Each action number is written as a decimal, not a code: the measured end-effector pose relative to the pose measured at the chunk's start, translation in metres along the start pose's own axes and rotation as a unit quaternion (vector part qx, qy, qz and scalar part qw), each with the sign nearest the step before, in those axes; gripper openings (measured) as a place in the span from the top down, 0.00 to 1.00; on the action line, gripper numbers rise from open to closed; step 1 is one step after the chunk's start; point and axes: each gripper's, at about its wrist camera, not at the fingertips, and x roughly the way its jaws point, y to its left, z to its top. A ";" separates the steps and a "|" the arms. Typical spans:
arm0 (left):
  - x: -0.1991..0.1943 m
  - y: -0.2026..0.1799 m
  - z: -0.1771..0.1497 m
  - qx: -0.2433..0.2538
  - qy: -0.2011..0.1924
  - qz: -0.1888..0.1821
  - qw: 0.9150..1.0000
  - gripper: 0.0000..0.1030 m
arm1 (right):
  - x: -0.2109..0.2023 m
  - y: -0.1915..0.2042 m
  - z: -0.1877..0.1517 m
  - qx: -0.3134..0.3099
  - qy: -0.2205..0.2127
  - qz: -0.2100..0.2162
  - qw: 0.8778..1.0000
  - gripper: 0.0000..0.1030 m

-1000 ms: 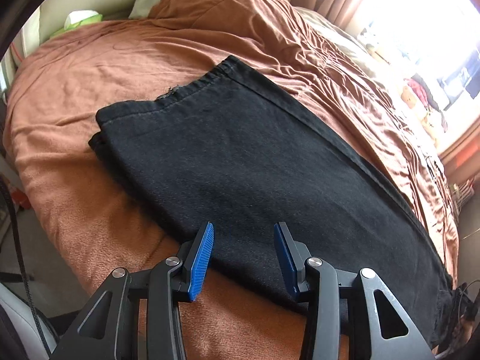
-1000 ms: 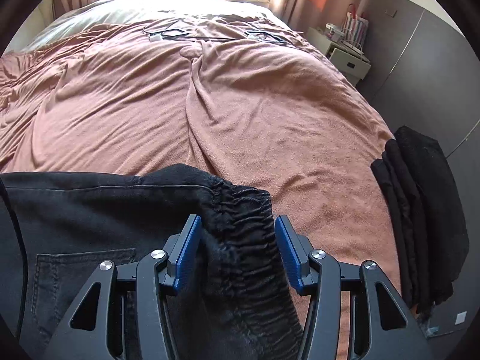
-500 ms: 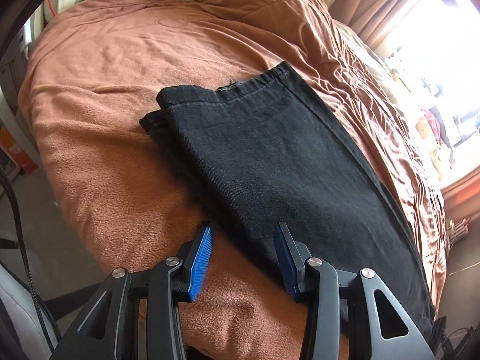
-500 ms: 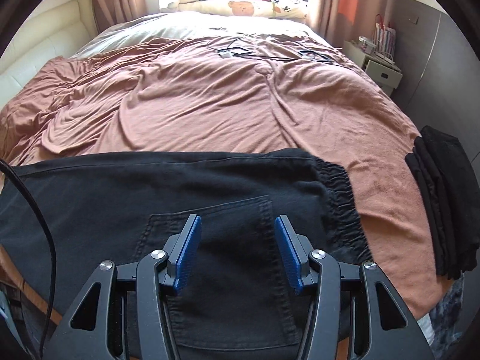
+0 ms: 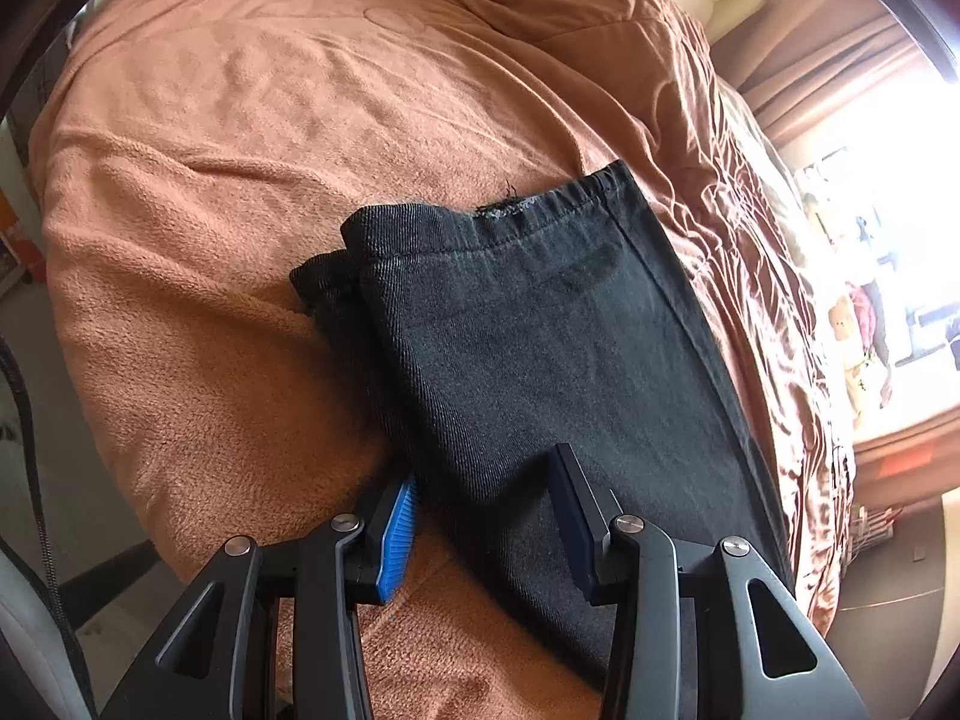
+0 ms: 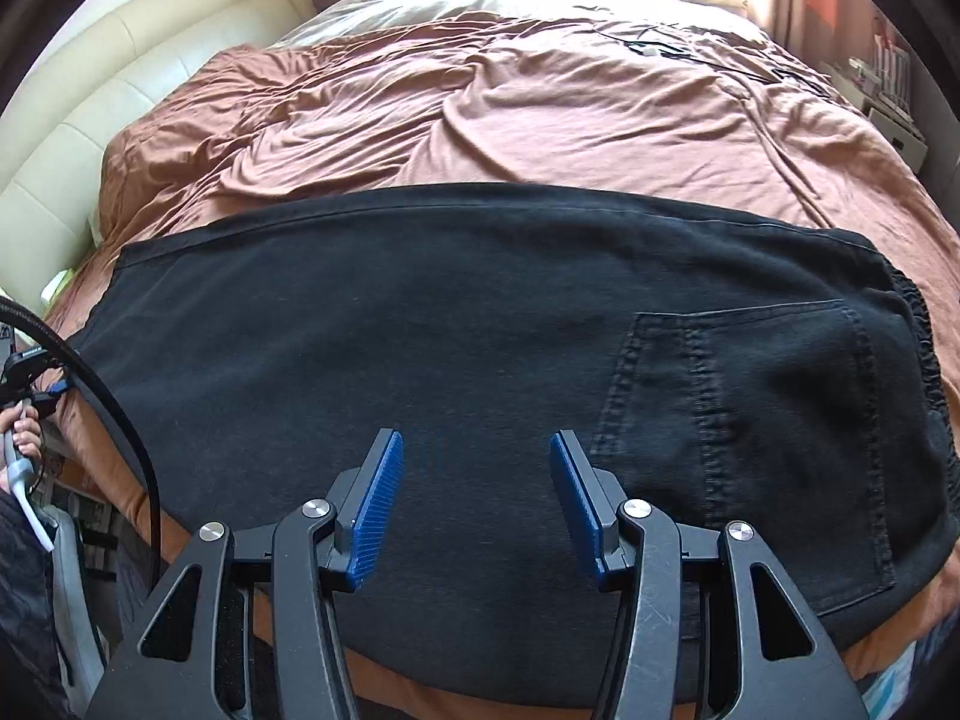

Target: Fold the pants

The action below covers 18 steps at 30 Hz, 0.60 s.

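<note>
The black pants point(image 6: 480, 312) lie flat on the brown bed point(image 6: 480, 96). The left claw point(image 5: 486, 480) and the right claw point(image 6: 477, 462) hover above them, both released and grasping nothing

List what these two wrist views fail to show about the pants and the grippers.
- Left wrist view: the waist end of the black pants runs out of frame at the lower right; the lower leg layer is mostly hidden under the top one.
- Right wrist view: the pants' near edge is hidden behind the right gripper; the hem end is too distorted to read.
- Left gripper: whether its fingertips touch the cloth.
</note>
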 end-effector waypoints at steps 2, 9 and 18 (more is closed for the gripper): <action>0.002 0.001 0.003 -0.007 -0.001 -0.002 1.000 0.57 | 0.006 0.007 0.003 -0.005 0.004 0.014 1.000 0.52; 0.010 0.006 0.014 -0.021 -0.003 -0.016 1.000 0.68 | 0.024 0.032 0.003 -0.025 0.011 0.043 0.999 0.52; -0.005 -0.004 0.022 0.010 -0.032 -0.048 0.998 0.90 | 0.050 0.063 0.005 -0.036 0.019 0.066 0.997 0.54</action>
